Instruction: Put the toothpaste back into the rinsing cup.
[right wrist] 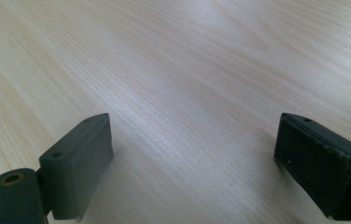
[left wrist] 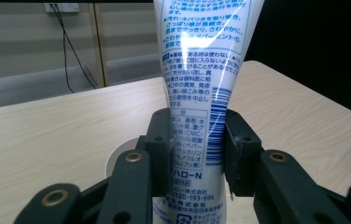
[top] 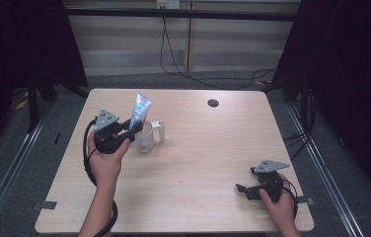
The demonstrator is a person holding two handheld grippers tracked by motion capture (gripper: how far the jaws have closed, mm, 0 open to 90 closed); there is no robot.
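My left gripper (top: 133, 129) is clamped on the tube (top: 139, 111), jaws pinching its lower body from both sides (gripper view shows the print squeezed flat between the pads (left wrist: 162, 140)). Tube stands near upright, crimped end up, tilted a bit toward 1 o'clock, its lower end at or in the mouth of the cup (top: 146, 138). Cup sits at about 10 o'clock from table (top: 198, 163) centre, handle (top: 160, 130) pointing to 2 o'clock. Low grip keeps the floppy tube from folding and steers the cap end over the rim (left wrist: 117, 156); I can't tell whether it has touched bottom.

Right gripper (top: 242, 190) idles at 4 o'clock, low over bare wood, jaws spread wide, holding nothing. Parked well apart so it stays out of the left's path. Looks like a stand-tube-in-cup job, near done.
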